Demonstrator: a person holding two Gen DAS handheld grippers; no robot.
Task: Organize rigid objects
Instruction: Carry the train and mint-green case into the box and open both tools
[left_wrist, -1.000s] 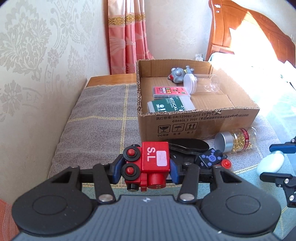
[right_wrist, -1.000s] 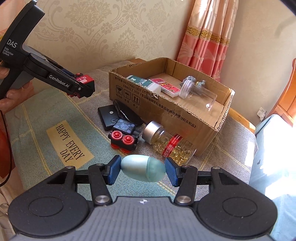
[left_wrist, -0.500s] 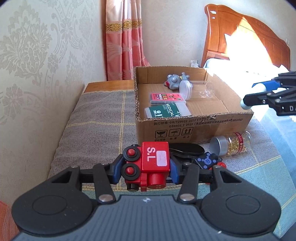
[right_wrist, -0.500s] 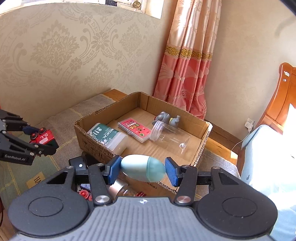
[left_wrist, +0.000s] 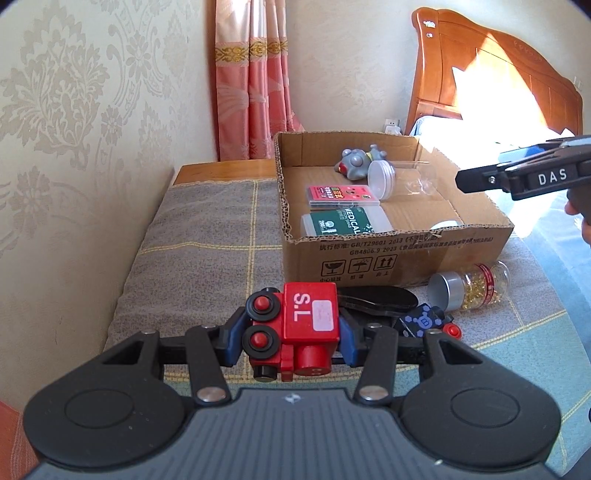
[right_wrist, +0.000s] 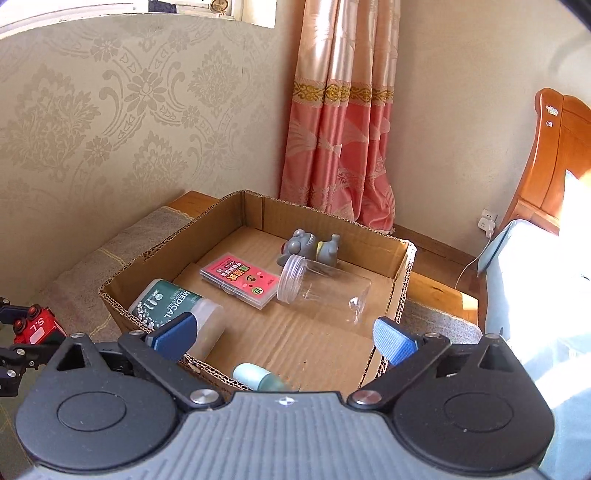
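Egg (right_wrist: 258, 376), pale blue-green, lies in the box (right_wrist: 400, 280) by its near wall, just below the right tongs (right_wrist: 282, 336); their jaws have just opened wide with nothing between them. Left tongs (left_wrist: 291, 332) clamp the red toy (left_wrist: 306, 325) above the bench (left_wrist: 207, 236). Further in the box: green bottle (right_wrist: 173, 306), pink case (right_wrist: 240, 278), clear jar (right_wrist: 325, 291), grey toy (right_wrist: 308, 247) at the far wall.
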